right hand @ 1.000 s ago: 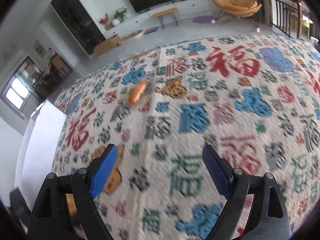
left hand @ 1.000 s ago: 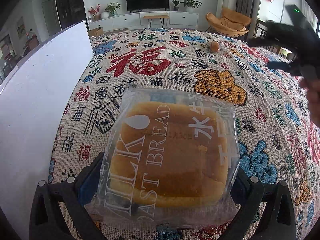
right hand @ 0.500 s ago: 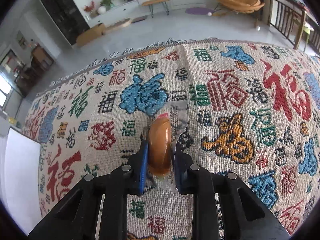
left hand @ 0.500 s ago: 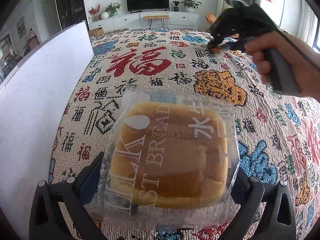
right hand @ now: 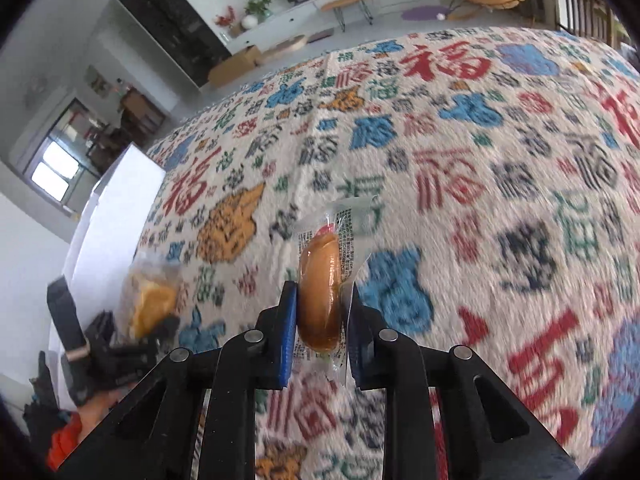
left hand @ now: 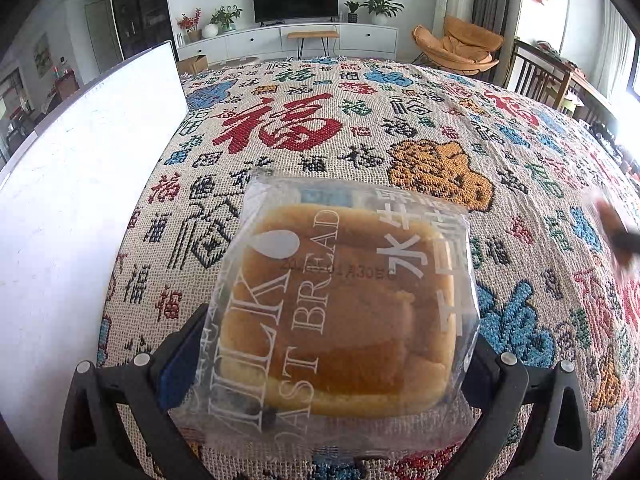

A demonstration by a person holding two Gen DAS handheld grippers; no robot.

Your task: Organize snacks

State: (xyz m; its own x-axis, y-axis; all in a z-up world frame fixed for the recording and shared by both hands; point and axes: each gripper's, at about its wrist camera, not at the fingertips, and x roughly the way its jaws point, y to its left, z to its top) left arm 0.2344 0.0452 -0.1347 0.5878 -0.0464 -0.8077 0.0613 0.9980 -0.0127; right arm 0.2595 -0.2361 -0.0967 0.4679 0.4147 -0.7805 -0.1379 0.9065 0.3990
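Observation:
My left gripper [left hand: 332,364] is shut on a clear bag of milk toast bread [left hand: 340,304], held flat just above the patterned cloth. It also shows in the right wrist view: the bread bag [right hand: 150,300] in the left gripper [right hand: 132,344] at the lower left. My right gripper [right hand: 320,320] is shut on a small wrapped orange-brown bun [right hand: 320,292], held on edge above the cloth. The right gripper shows only as a dark blur [left hand: 616,228] at the right edge of the left wrist view.
A white board [left hand: 76,184] stands along the table's left side, also in the right wrist view [right hand: 116,204]. The patterned cloth [left hand: 360,128] covers the whole table. A TV cabinet and an orange chair stand far behind.
My right gripper has lifted the small bun from the far part of the cloth and carried it back toward the near right. My left gripper holds still with the bread bag.

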